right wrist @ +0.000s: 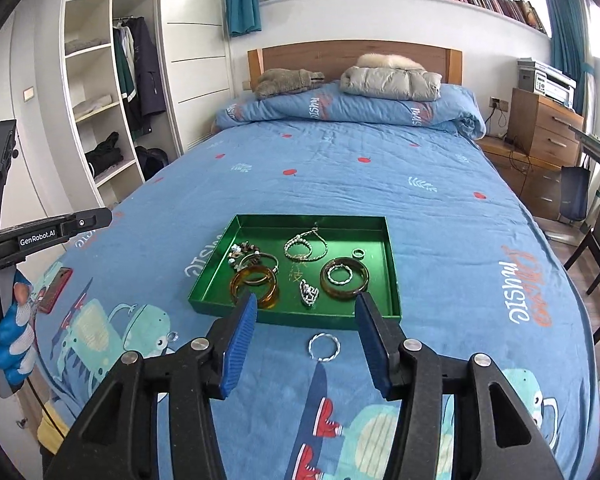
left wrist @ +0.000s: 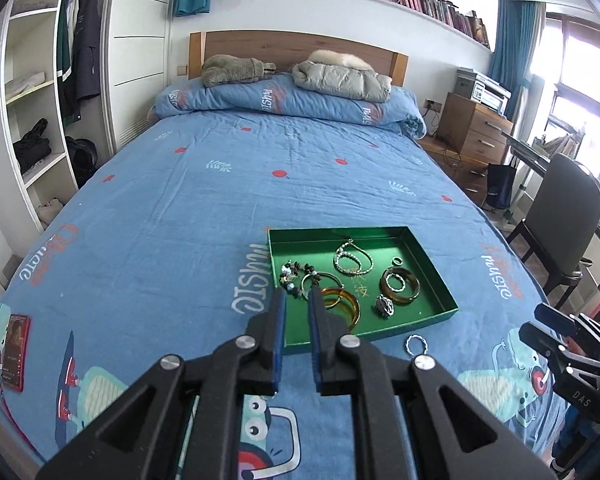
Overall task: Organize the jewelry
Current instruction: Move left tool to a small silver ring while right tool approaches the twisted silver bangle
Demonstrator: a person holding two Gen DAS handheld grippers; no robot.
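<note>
the green tray [right wrist: 392, 276] sits on the bed [right wrist: 440, 240] to gather the jewelry: amber bangles [right wrist: 256, 284], a beaded bracelet [right wrist: 240, 252] and a chain [right wrist: 304, 248] lie inside. one twisted silver ring [right wrist: 324, 346] lies on the sheet just outside the near rim, likely next. the right gripper [right wrist: 306, 344] hangs above it, jaws spread and empty; the left gripper [left wrist: 298, 336] holds narrow, empty jaws.

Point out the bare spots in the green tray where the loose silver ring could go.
Free: the green tray floor along its back wall, and the right strip beyond the brown bangle. Crowded: the left side, where beads and amber bangles overlap. The silver ring lies outside.
</note>
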